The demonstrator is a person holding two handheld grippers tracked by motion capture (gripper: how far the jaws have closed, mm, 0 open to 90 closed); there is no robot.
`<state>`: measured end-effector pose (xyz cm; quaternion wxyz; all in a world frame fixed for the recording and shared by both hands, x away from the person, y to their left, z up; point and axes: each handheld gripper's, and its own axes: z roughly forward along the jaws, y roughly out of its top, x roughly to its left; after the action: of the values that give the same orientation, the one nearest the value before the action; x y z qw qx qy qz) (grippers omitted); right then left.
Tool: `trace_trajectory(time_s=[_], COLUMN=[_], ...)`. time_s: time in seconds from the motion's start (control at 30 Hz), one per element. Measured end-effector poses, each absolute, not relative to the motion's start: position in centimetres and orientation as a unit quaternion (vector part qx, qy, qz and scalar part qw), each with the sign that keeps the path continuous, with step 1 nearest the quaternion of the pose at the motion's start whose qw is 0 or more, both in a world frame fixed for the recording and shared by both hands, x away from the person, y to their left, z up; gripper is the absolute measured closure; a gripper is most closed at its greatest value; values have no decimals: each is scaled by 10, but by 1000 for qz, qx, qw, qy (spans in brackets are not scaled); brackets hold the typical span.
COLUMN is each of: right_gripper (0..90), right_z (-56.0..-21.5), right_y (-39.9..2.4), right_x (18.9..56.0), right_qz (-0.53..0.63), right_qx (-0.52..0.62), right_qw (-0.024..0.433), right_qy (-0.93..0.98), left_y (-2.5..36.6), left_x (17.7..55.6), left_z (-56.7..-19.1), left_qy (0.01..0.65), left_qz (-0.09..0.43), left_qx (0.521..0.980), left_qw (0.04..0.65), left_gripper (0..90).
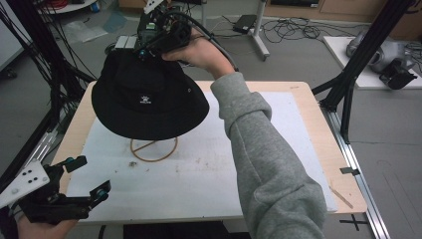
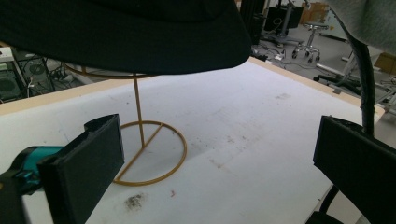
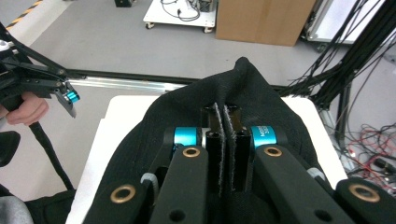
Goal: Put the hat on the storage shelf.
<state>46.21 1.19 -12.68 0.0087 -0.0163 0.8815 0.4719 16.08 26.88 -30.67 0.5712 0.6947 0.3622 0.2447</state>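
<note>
Right gripper [image 1: 144,50] is held by a hand [image 1: 201,50] above the far side of the table [image 1: 298,89], and its jaws are pressed together on a fold of the black hat [image 1: 149,99] at the crown. In the right gripper view the two jaws are seen closed flat against each other, with the hat's fabric [image 3: 243,88] bunched up between and around them. The hat is lifted clear of the table and is tilted, its brim spread out below the crown; a small white logo [image 1: 145,101] is seen on its front. A grey sleeve [image 1: 268,159] is stretched from the bottom of the high view up to that hand.

Below the hat a thin gold wire stand [image 1: 153,148] is set on the white mat [image 1: 224,169]. In the left gripper view its round base ring [image 2: 154,154] is seen lying flat on the mat, with an upright rod [image 2: 138,109] rising to a smaller upper ring partly hidden behind the brim [image 2: 140,42]. Whether the hat is touching the stand's top cannot be told.

Left gripper [image 1: 84,177] is held low at the near left corner of the table, well apart from the hat, with its jaws spread wide and nothing between them. Small dark specks [image 2: 134,200] are scattered on the mat near the stand's base.
</note>
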Motion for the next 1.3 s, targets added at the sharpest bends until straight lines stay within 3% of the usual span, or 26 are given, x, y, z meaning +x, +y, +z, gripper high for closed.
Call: trace_trajectory(time_s=[0.53,1.13,1.2,1.3], right_gripper=[888,872,843,672], right_z=[-164,-187,-187,-188], right_y=[49,45,45,46], right_x=[470,474,474,473], right_qz=[454,460,462,465], right_qx=[-28,-3,-1,10], right_qw=[-10,-27,-24,-24], right_qy=[891,888,887,885], left_y=[271,269,270,270], left_x=[160,160,160,160], left_z=[-306,-307,-306,-306], left_qy=[363,364,364,363], left_qz=[246,244,245,246], left_qx=[693,694,694,693], left_qw=[573,571,571,573], left_gripper=[22,21,21,22])
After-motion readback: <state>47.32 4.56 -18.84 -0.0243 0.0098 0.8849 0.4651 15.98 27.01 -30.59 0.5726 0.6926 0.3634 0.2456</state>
